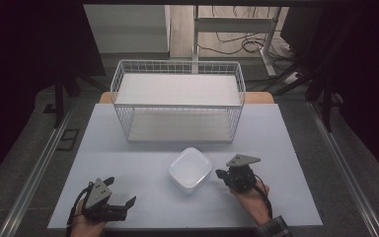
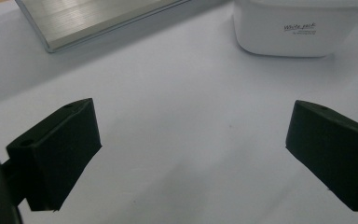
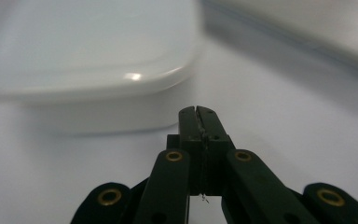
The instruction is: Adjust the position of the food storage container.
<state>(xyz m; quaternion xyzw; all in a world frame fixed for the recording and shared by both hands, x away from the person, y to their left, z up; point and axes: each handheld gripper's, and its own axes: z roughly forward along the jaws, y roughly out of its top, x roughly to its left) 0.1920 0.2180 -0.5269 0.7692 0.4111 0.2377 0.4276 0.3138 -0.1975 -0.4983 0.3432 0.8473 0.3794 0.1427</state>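
**Sam:** What do you see on the bench [image 1: 128, 197] right now?

**Me:** I see a white plastic box with a lid [image 1: 190, 169] sitting in the middle, near my side. Behind it stands a white wire shelf rack [image 1: 177, 101] with two levels. Both levels look bare.

**Sam:** Where are your claws?

**Me:** My left claw [image 1: 122, 202] is low on the bench, off to the left of the box and well apart from it. Its jaws are spread wide with nothing between them. In the left gripper view I can see the box ahead, with small writing on its side. My right claw [image 1: 221, 174] is just beside the right edge of the box. Its jaws are pressed together and hold nothing. In the right gripper view the tips point at the side of the box, very near it. I can't tell if they touch.

**Sam:** So what step are you on?

**Me:** Nobody told me the job. My guess is the box should go on the rack, and I am at the very start, getting ready to grab it. Nothing is lifted yet.

**Sam:** What comes next?

**Me:** I think my right claw must spread its jaws first, because squeezed tight it can't grip. The box is wide and smooth, so I would bring the left claw in too and hold it from both sides.
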